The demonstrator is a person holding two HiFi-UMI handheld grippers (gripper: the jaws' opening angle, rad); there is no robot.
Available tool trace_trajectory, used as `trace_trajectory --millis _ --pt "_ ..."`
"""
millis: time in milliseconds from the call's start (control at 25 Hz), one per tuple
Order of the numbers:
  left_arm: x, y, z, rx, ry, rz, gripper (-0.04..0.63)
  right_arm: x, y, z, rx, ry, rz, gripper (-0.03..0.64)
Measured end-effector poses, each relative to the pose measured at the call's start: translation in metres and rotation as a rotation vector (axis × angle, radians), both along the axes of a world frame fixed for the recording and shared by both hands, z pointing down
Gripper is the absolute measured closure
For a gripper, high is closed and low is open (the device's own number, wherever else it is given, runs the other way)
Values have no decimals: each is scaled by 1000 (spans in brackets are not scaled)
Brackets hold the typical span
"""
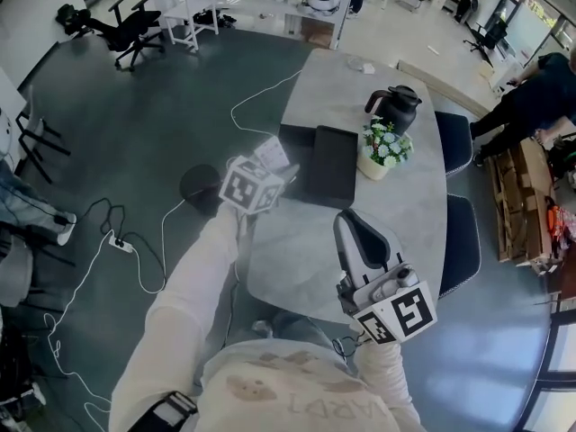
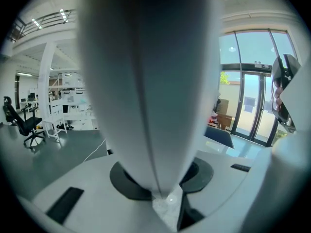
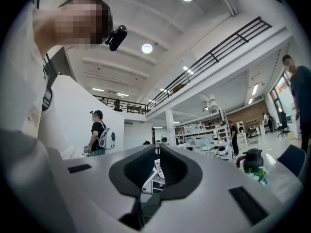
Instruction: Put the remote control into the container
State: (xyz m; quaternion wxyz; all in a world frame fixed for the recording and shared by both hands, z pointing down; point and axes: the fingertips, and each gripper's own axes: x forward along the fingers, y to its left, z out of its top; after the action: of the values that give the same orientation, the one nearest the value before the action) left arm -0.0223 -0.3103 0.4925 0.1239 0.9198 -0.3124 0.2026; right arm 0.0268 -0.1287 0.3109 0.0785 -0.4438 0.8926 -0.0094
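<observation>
Head view: left gripper jaws clamped on remote control; right gripper jaws slightly apart, empty; flowerpot at 3 o'clock of container.

wearer: cream long-sleeved top, faded tan chest print, black band on left sleeve, small black head camera. left gripper and right gripper: pale grey shells, dark inner pads, black-and-white marker cubes.
</observation>
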Motion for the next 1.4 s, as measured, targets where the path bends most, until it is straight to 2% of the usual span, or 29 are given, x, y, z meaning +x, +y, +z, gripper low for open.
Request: trace_trajectory --millis 240,480,600,1000,1240,1400 --pt "24 -30 18 -2 4 1 489 23 -27 4 -27 0 -3 581" --pt "34 -56 43 -26 -29 -41 489 42 -45 5 -29 4 -3 581" --pt "37 -66 59 -48 -72 -50 489 50 -51 7 -33 6 -3 581" --pt "44 -96 108 -166 -194 -100 489 76 -73 18 -56 -9 15 581" --pt "52 -111 127 -252 -209 -116 489 91 -83 26 -77 -13 34 583" --pt "53 -118 140 -348 -210 -119 488 97 -90 30 -88 -16 45 581"
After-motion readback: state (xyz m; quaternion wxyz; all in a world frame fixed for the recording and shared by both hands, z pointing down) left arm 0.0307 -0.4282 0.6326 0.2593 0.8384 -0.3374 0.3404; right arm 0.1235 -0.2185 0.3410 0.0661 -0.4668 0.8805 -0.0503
